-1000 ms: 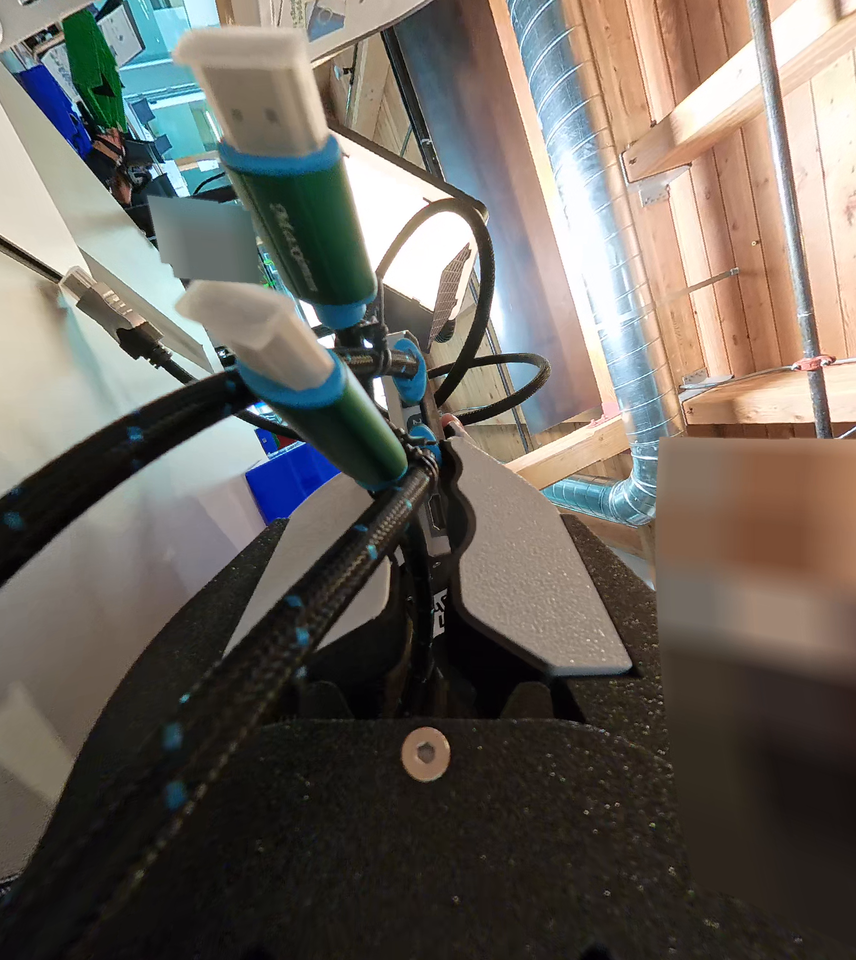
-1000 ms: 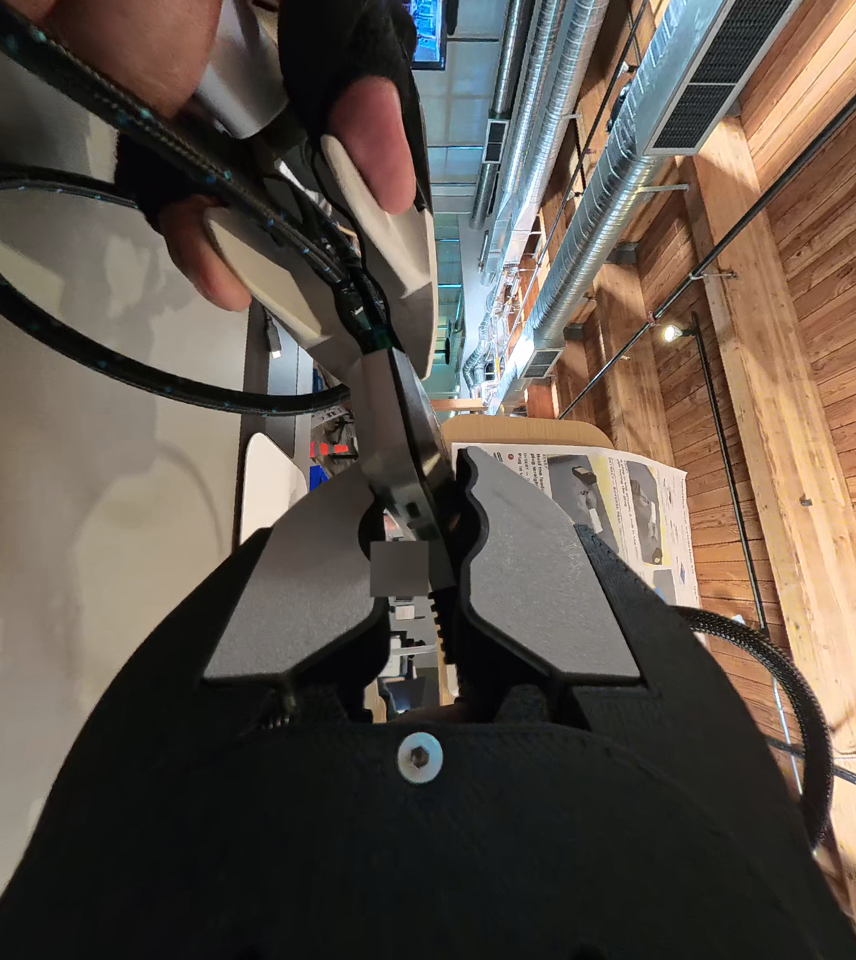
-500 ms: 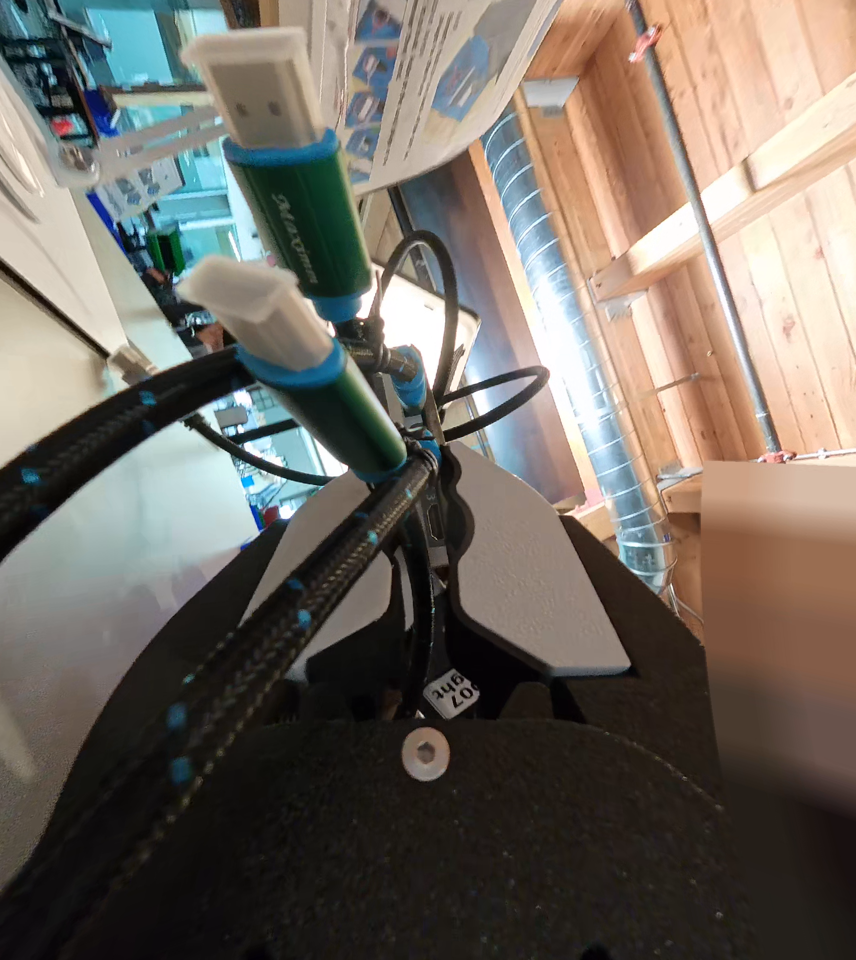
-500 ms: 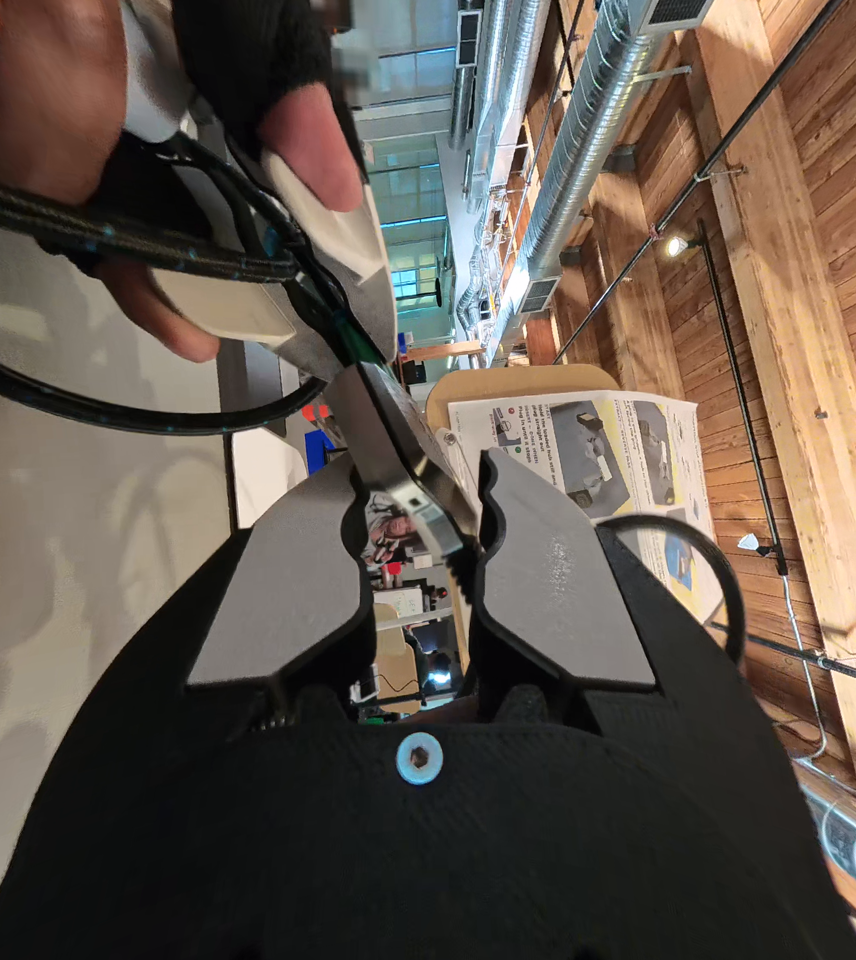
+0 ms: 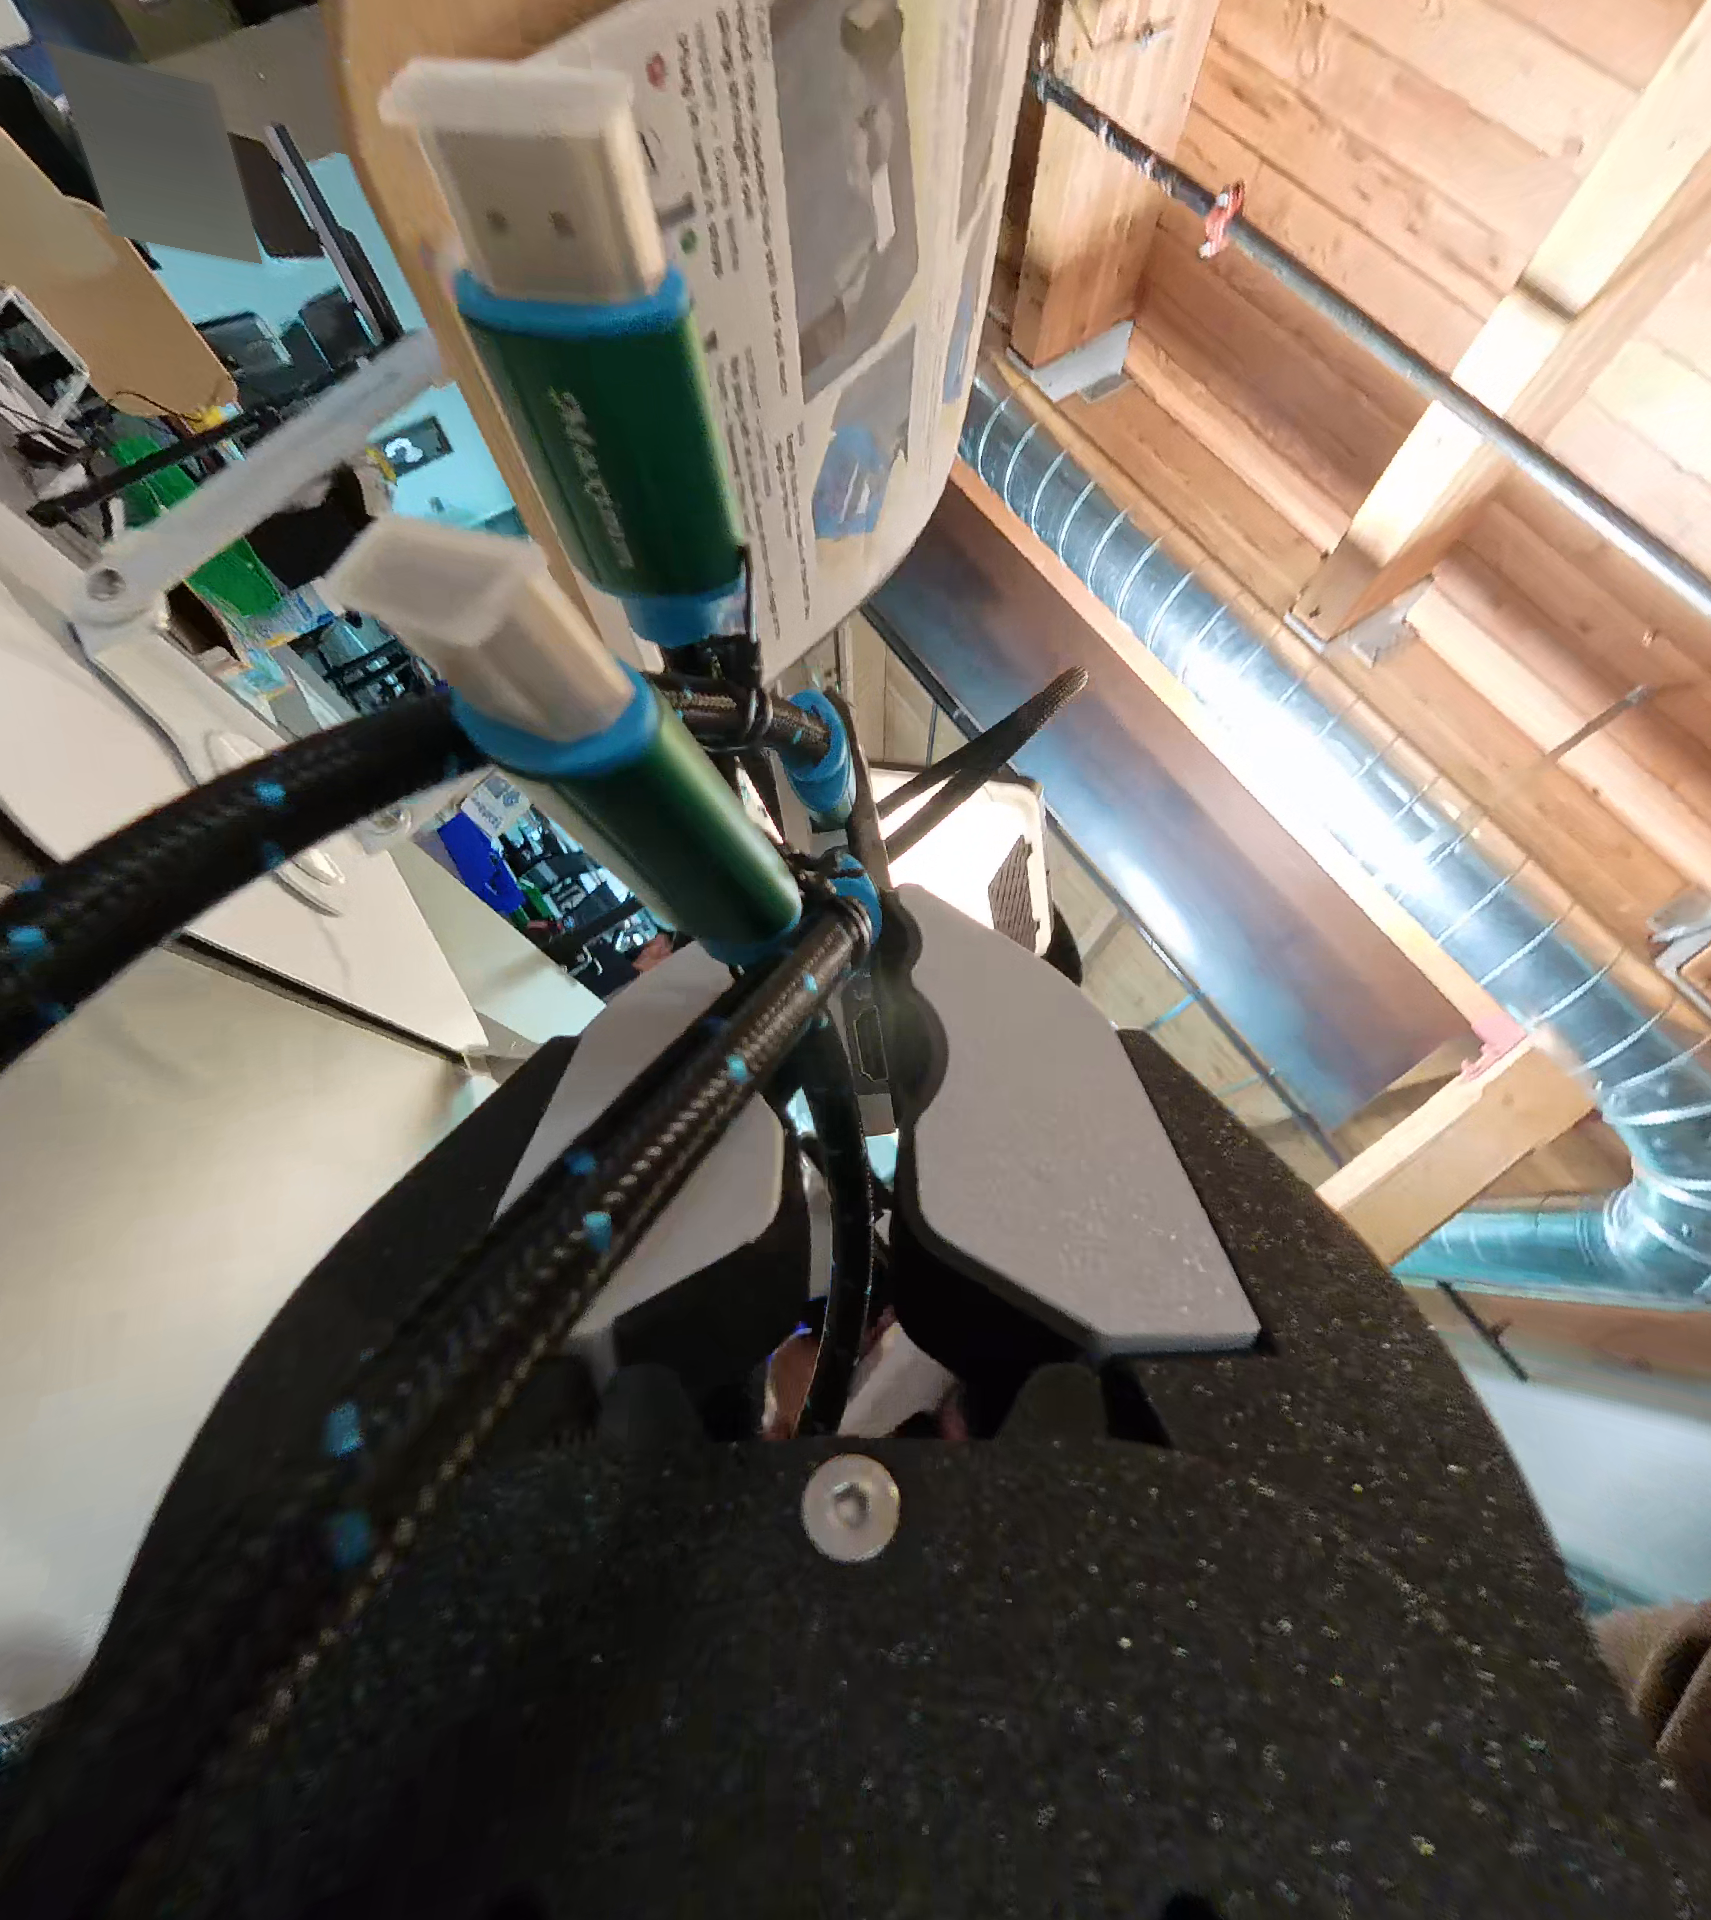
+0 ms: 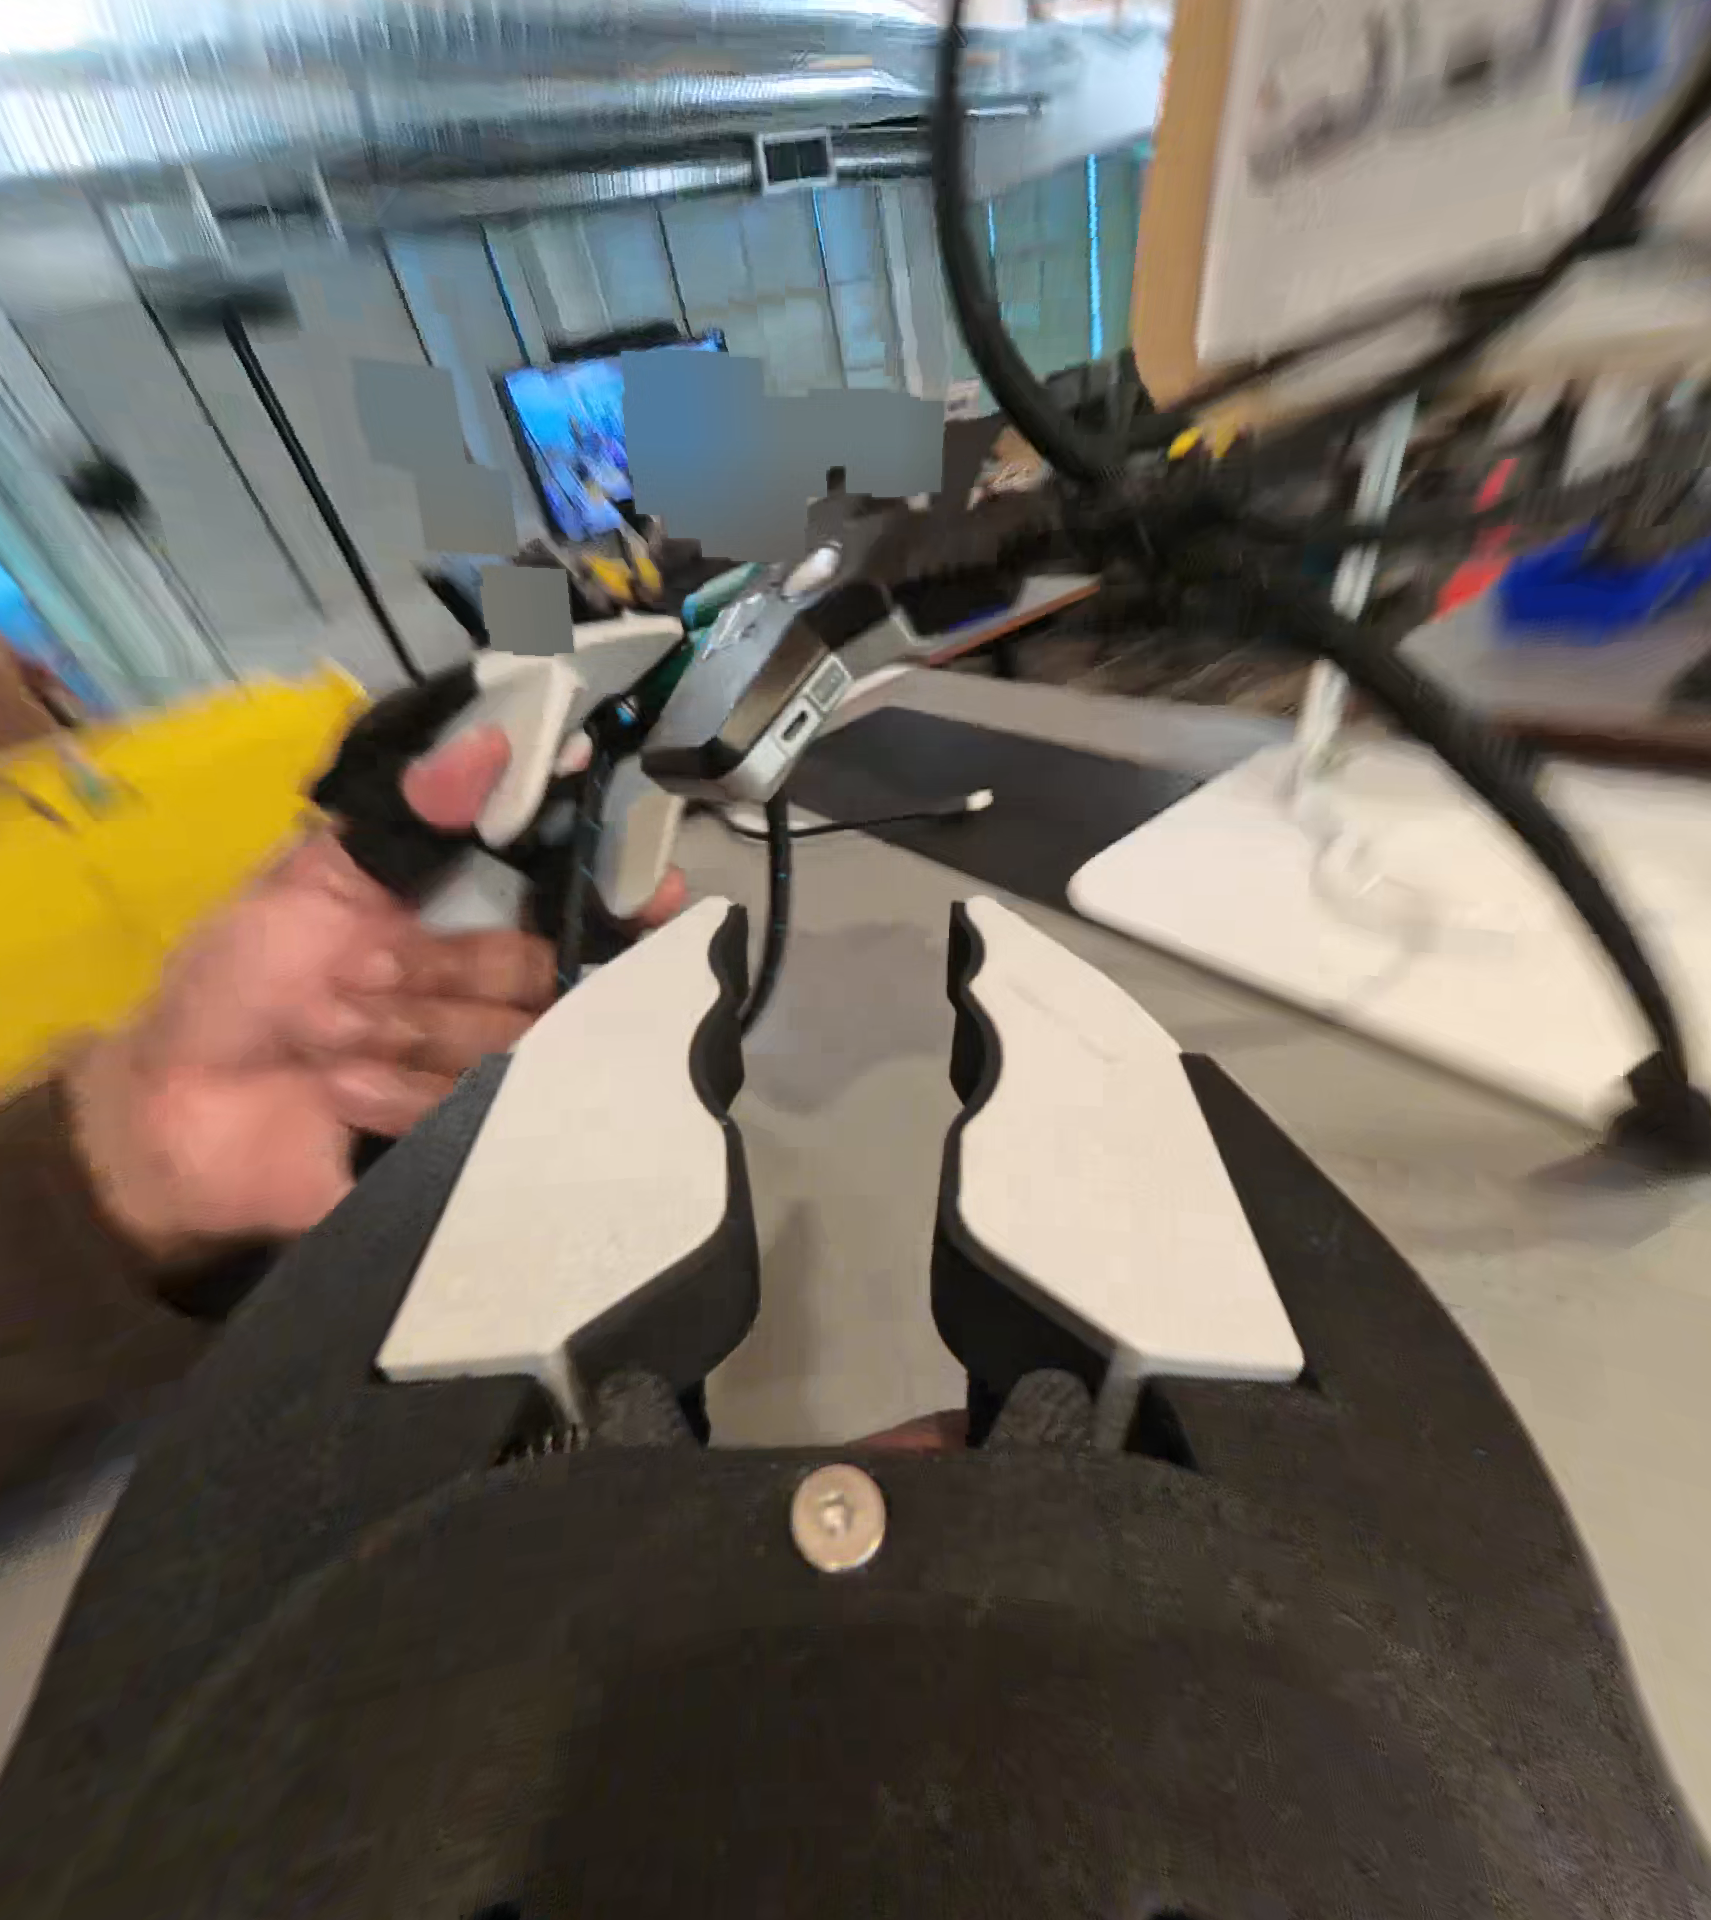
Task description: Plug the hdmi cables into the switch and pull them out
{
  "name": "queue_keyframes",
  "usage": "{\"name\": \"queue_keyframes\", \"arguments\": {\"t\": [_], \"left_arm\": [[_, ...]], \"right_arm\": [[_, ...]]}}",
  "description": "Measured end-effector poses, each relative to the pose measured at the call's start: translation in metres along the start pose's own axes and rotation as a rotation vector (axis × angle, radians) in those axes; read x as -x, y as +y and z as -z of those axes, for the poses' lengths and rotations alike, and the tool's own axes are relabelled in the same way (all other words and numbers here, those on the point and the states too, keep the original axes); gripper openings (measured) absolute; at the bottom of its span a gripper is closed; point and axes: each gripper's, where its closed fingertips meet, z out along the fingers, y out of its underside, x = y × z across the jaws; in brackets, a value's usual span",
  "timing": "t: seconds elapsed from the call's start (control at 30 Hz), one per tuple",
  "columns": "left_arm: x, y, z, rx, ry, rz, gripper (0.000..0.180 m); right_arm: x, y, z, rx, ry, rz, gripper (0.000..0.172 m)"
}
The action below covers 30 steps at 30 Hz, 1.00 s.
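Timber walls and a silver duct (image 5: 1246, 665) run behind this busy bench, with a grey table (image 6: 1350, 1351) beneath. Up close, the left gripper (image 5: 856, 997) is clamped on a slim dark hub (image 5: 872, 1039) — from the right wrist view that grey hub (image 6: 757, 707) sticks out past its fingers, ports facing outward, held off the table so it's reachable. A black braided cable (image 5: 622, 1164) loops round the left side and across the left finger, and two green connectors (image 5: 622, 436) with white caps poke up ahead of the jaws, seemingly tied to the cable bundle, so they ride along with it. A hand (image 6: 290, 997) works that tool from behind.

The right gripper (image 6: 846, 935) now — jaws apart, nothing between them but tabletop, well short of the hub. A thin cable (image 6: 773, 935) dangles from the hub just beside its left fingertip.
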Motion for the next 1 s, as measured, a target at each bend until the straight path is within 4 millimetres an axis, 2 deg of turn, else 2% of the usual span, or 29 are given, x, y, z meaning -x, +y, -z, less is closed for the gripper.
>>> {"name": "queue_keyframes", "arguments": {"t": [0.1, 0.17, 0.23, 0.3, 0.43, 0.53, 0.57, 0.6, 0.67, 0.87, 1.0], "left_arm": [[0.0, 0.02, -0.009, 0.088, 0.0, -0.012, 0.011], [0.0, 0.037, -0.016, 0.156, 0.0, -0.02, 0.011], [0.0, 0.052, -0.022, 0.21, 0.001, -0.034, 0.01], [0.001, 0.059, -0.027, 0.212, -0.002, -0.036, 0.01], [0.007, 0.066, -0.027, 0.215, -0.013, -0.029, 0.01], [0.004, 0.076, -0.029, 0.262, -0.015, -0.081, 0.01], [0.003, 0.08, -0.03, 0.283, -0.012, -0.099, 0.01], [0.003, 0.085, -0.032, 0.309, -0.021, -0.12, 0.01], [0.004, 0.091, -0.033, 0.339, -0.039, -0.152, 0.01], [0.0, 0.089, -0.029, 0.357, 0.001, -0.088, 0.011], [-0.004, 0.08, -0.028, 0.3, 0.035, -0.02, 0.009]], "right_arm": [[-0.013, 0.001, 0.011, -0.094, -0.029, -0.496, 0.04], [-0.026, 0.0, 0.015, -0.141, -0.04, -0.652, 0.04], [-0.037, -0.003, 0.016, -0.164, -0.073, -0.729, 0.041], [-0.042, -0.006, 0.019, -0.203, -0.117, -0.783, 0.038], [-0.041, -0.017, 0.025, -0.285, -0.202, -0.799, 0.037], [-0.04, -0.014, 0.019, -0.263, -0.175, -0.791, 0.04], [-0.042, -0.013, 0.018, -0.268, -0.161, -0.802, 0.038], [-0.044, -0.013, 0.018, -0.281, -0.152, -0.816, 0.028], [-0.048, -0.012, 0.019, -0.31, -0.158, -0.866, 0.026], [-0.038, -0.014, 0.018, -0.276, -0.264, -0.928, 0.023], [-0.027, -0.013, 0.015, -0.264, -0.299, -0.948, 0.023]]}}
